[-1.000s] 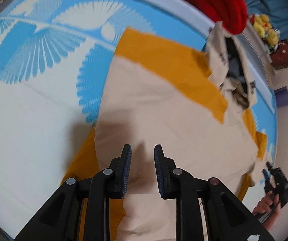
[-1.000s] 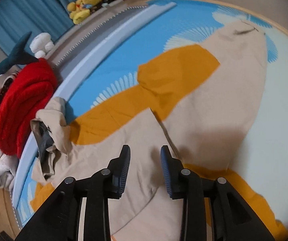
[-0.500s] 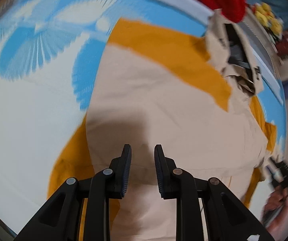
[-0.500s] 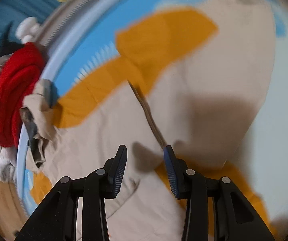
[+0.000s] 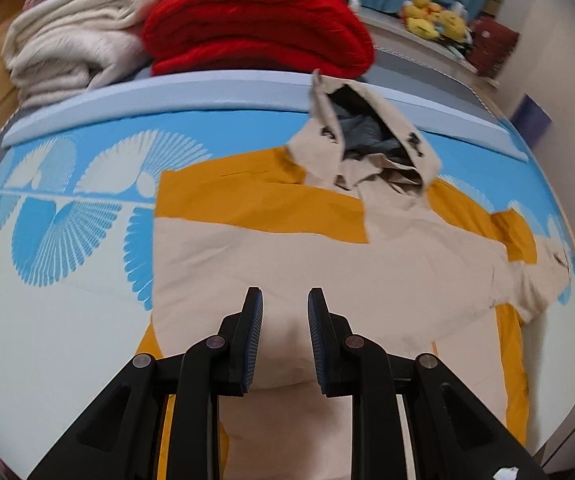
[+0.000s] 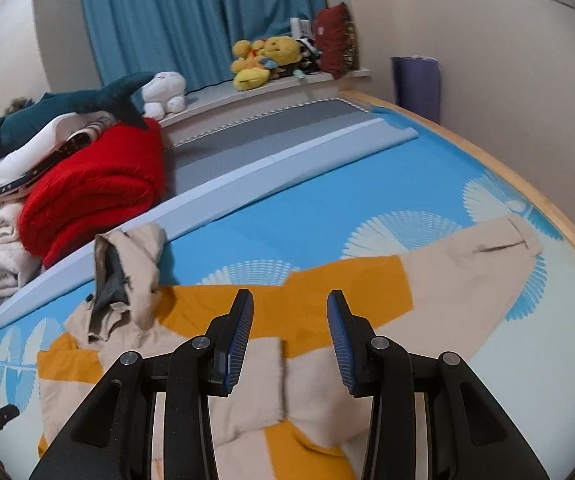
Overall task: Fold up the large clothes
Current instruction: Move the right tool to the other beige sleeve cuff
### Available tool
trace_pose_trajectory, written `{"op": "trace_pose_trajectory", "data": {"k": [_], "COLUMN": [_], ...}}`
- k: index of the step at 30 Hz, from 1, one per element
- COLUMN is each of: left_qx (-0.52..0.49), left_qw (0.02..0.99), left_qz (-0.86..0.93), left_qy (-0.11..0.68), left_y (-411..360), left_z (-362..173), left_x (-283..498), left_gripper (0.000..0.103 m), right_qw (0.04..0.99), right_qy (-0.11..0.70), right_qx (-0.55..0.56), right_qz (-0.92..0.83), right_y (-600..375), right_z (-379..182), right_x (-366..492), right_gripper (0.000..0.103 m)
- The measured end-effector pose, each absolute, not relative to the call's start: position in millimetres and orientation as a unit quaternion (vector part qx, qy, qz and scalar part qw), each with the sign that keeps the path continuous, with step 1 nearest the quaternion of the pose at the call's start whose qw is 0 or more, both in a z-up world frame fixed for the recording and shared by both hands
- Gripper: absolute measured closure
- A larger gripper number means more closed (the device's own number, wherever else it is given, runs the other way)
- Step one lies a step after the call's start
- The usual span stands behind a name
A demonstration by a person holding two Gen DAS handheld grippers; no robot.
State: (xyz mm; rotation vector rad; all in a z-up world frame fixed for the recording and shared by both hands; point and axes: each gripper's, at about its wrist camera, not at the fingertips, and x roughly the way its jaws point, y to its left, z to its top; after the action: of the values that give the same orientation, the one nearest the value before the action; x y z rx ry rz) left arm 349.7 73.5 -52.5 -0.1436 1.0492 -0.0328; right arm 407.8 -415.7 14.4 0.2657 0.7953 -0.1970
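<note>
We have a big tan and orange jacket point(image 5: 327, 264) lying flat on the bed point(image 5: 47, 320). It is right under and in front of both sets of fingers.

Our left gripper point(image 5: 284, 336) has its fingers a little apart, with nothing between them. They hang over the tan body of the jacket. From these fingers the jacket stretches sideways, from the left to the far right. Its hood point(image 5: 371, 140) sits straight ahead, past the fingers, near the pale blue strip point(image 5: 167, 96) across the bed. A sleeve lies folded over the body and runs off to the right.

Our right gripper point(image 6: 290, 340) has its fingers spread wider, and they hold nothing too. The jacket point(image 6: 255, 392) lies just below them. The other sleeve point(image 6: 479, 268) goes out ahead and to the right of these fingers, still laid out long. The hood point(image 6: 127, 280) is ahead and to the left.

We think the long sleeve comes next. The right fingers are nearer to it, so that hand should reach out, pinch the cuff end and bring it back over the body.

A red blanket point(image 6: 95, 196) and soft toys point(image 6: 263, 60) sit far beyond the fingers.
</note>
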Motion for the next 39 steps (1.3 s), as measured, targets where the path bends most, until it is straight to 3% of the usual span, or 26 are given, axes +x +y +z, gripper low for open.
{"op": "trace_pose_trajectory", "data": {"k": [4,6,7,23,29,39], "left_qx": [-0.074,-0.072,-0.069,-0.064,-0.075,-0.08], "left_qw": [0.86,0.86,0.86,0.847,0.843,0.839], "left_qz": [-0.043,-0.05,-0.05,-0.051,-0.047,-0.044], "left_qy": [0.503,0.503,0.502,0.525,0.53,0.537], "left_y": [62.8,57.1,54.8,44.0,46.9,53.0], "left_z": [-49.4,-48.4,-48.6,-74.1,-83.4,-90.2], "left_x": [344.0,342.1,341.8,351.9,359.7,368.0], "left_gripper": [0.083,0.083,0.083,0.083,0.083,0.083], "right_qw": [0.909,0.911,0.91,0.819,0.791,0.803], "right_qy": [0.381,0.375,0.376,0.412,0.417,0.345], "right_qx": [0.139,0.136,0.136,0.327,0.374,0.419], "right_qz": [-0.101,-0.107,-0.114,-0.227,-0.246,-0.247], "right_y": [-449.6,-472.7,-485.7,-672.5,-695.2,-725.0], "right_z": [7.2,-0.6,-5.2,-139.9,-189.8,-199.2], "right_x": [393.8,388.4,385.5,359.5,357.1,370.1], "right_gripper": [0.067,0.078,0.078,0.077,0.071,0.07]}}
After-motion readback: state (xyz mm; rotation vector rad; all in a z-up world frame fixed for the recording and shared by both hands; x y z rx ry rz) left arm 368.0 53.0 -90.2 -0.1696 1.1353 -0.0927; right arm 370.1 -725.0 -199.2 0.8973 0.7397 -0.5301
